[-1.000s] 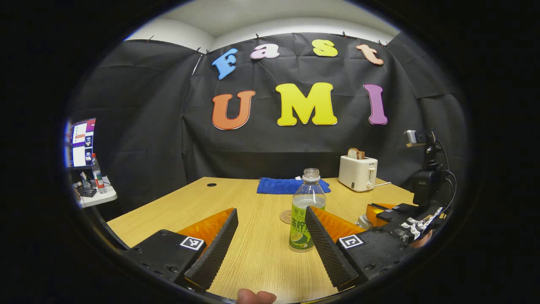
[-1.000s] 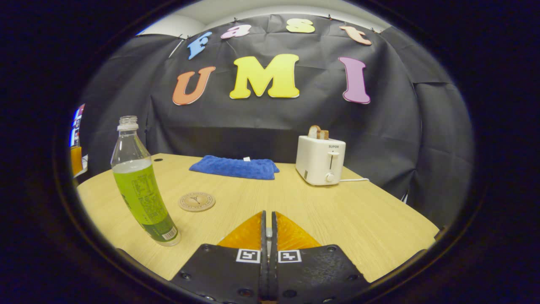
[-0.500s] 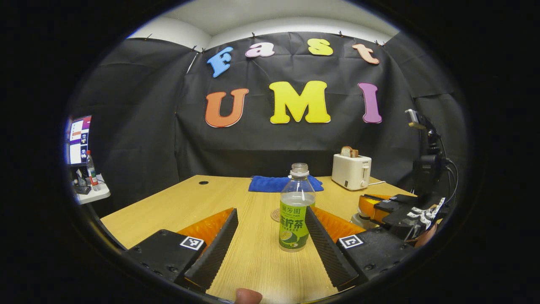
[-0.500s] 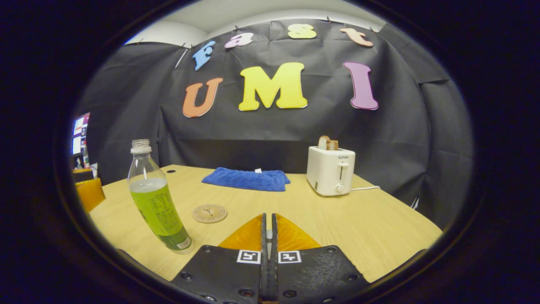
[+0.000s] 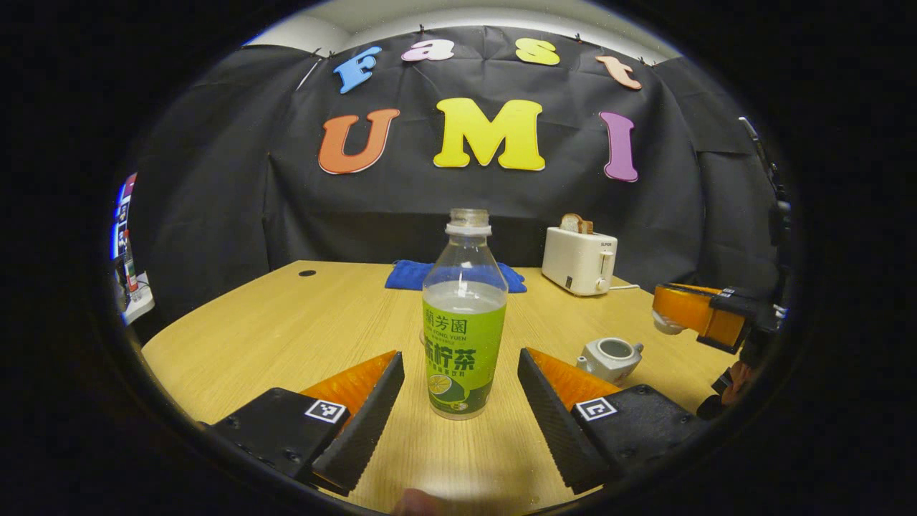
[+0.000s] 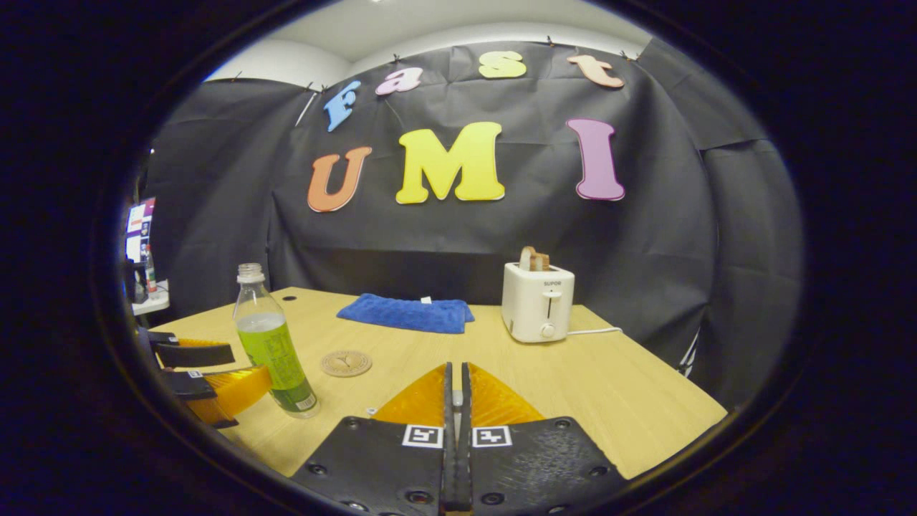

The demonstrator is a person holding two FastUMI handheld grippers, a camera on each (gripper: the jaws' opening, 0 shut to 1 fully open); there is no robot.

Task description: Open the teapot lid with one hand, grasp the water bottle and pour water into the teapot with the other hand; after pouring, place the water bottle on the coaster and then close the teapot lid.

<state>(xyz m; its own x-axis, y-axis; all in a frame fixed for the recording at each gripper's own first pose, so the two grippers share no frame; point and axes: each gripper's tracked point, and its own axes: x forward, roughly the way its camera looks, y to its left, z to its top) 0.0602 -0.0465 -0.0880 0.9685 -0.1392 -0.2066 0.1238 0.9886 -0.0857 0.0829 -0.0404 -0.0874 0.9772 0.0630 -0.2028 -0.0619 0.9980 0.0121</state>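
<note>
Upright on the table (image 5: 286, 315), the water bottle (image 5: 464, 315) is clear plastic, uncapped, with a green label around its lower half and liquid reaching roughly the top of that label. It stands between the spread fingers of the left hand-held gripper (image 5: 458, 412), which is wide open and touches it on neither side. The left gripper view also shows a small pale teapot (image 5: 610, 356) to the right of the bottle, its lid off and its mouth open; what is inside cannot be made out. Above it hangs the right hand-held gripper (image 5: 666, 322), holding something white at its tips. In the right gripper view, that gripper's fingers (image 6: 445, 401) are pressed nearly together, and the round coaster (image 6: 346, 363) lies bare just beside the bottle.
</note>
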